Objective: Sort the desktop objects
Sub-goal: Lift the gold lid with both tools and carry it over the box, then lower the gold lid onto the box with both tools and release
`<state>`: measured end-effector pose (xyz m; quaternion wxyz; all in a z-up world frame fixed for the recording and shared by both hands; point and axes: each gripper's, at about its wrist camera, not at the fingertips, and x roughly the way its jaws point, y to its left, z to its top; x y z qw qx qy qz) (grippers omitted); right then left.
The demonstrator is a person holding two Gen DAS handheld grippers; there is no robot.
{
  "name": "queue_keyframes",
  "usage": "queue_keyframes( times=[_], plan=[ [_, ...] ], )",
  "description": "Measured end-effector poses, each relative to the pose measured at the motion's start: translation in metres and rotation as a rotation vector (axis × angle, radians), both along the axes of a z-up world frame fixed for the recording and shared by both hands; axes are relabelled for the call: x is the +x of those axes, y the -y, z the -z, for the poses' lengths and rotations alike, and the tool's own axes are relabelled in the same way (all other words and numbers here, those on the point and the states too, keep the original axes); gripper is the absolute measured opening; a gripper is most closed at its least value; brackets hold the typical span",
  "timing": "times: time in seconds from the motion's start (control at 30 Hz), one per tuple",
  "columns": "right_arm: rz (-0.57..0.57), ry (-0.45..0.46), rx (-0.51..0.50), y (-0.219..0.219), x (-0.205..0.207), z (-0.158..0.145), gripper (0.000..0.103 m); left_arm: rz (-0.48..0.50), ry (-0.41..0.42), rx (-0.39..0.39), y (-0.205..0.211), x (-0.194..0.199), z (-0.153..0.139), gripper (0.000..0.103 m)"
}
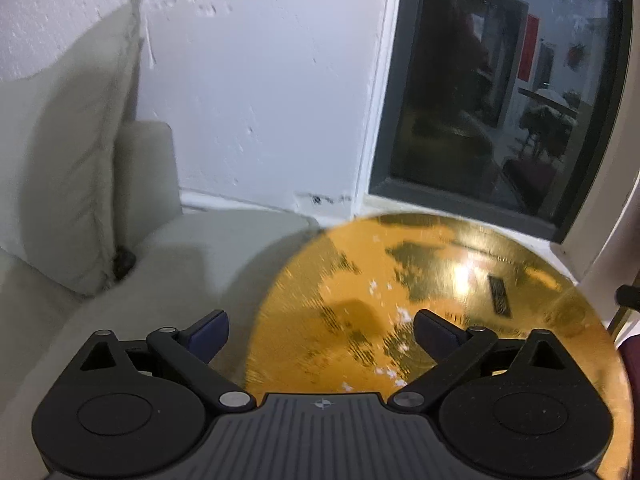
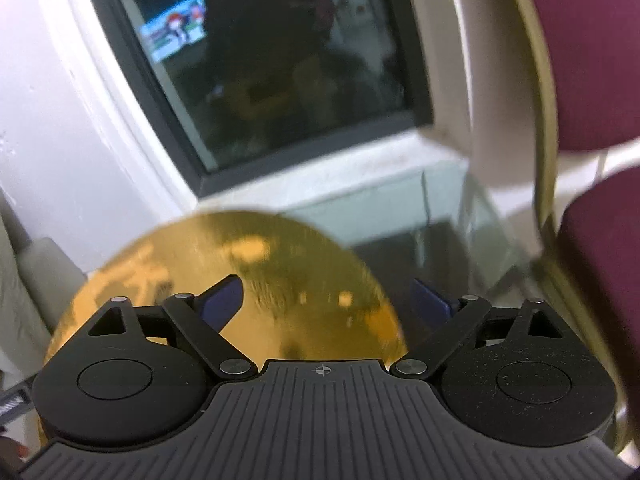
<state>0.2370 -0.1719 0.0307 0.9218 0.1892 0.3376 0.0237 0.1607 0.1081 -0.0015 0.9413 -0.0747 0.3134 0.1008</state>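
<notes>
Gold round table (image 1: 440, 280) shows only one small dark item (image 1: 500, 294) (unidentifiable); sorting unstarted or near done. Left gripper (image 1: 320, 330) and right gripper (image 2: 326, 300) gape wide, empty.

Mottled gold round table (image 1: 432, 280) (maroon chair (image 2: 592, 60))

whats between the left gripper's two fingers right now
Nothing is held. In the left wrist view the left gripper stands open, and through the gap shows only the bare round gold tabletop below.
</notes>
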Motion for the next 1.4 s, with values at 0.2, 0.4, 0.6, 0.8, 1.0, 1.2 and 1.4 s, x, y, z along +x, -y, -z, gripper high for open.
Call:
queue_keyframes(
  times=[0.2, 0.4, 0.6, 0.8, 1.0, 1.2, 1.4],
  plan=[
    [-0.106, 0.018, -0.026, -0.007, -0.056, -0.056, 0.103, -0.108, -0.165, 0.068, -0.01, -0.038, -0.026, 0.102],
    [-0.153, -0.139, 0.006, -0.008, -0.122, -0.051, 0.103, -0.075, -0.296, 0.058, -0.003, -0.072, -0.013, 0.102],
    [-0.142, -0.25, 0.029, -0.01, -0.153, -0.03, 0.103, -0.06, -0.363, 0.089, 0.001, -0.072, 0.004, 0.102],
    [-0.188, -0.25, 0.022, -0.015, -0.151, -0.035, 0.103, -0.084, -0.297, 0.038, -0.007, -0.057, 0.003, 0.102],
    [-0.218, -0.243, 0.003, -0.026, -0.148, -0.041, 0.103, -0.122, -0.282, 0.017, -0.018, -0.037, 0.012, 0.102],
    [-0.228, -0.244, -0.006, -0.034, -0.148, -0.044, 0.103, -0.17, -0.285, -0.034, -0.033, -0.02, 0.019, 0.102],
    [-0.233, -0.24, -0.017, -0.037, -0.146, -0.047, 0.103, -0.212, -0.286, -0.033, -0.039, -0.006, 0.024, 0.103]
  ],
)
